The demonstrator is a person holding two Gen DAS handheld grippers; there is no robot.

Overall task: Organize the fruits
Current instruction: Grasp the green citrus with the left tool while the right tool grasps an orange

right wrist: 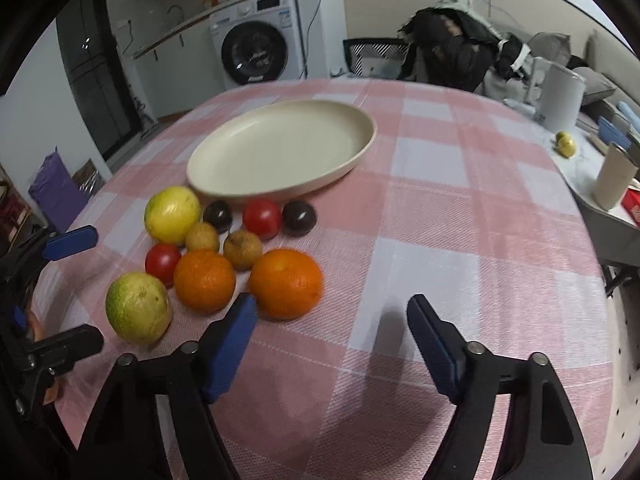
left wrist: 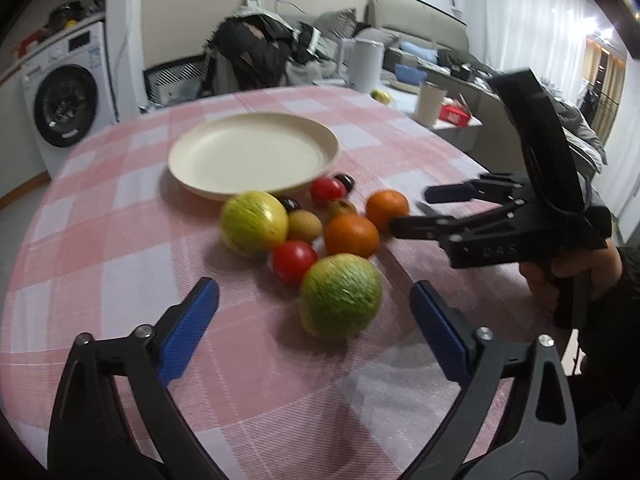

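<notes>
Fruits (right wrist: 224, 252): clustered, touching, just in front of the empty plate (right wrist: 280, 148).
My left gripper (left wrist: 314, 308): jaws apart around the green citrus (left wrist: 340, 296), not pressing.
My right gripper (right wrist: 332, 320): jaws apart, nothing between, beside the orange (right wrist: 286, 282).
Risk: round fruits may roll off if my finger nudges them.

A pink-and-white checked cloth (right wrist: 460, 208) covers the worktop; an empty cream plate (right wrist: 280, 152) sits far; apples, oranges, tomatoes, plums and small brown fruits (right wrist: 224, 256) cluster just near it.

Dim indoor light, soft shadows, slight motion blur, bowed fisheye edges.
</notes>
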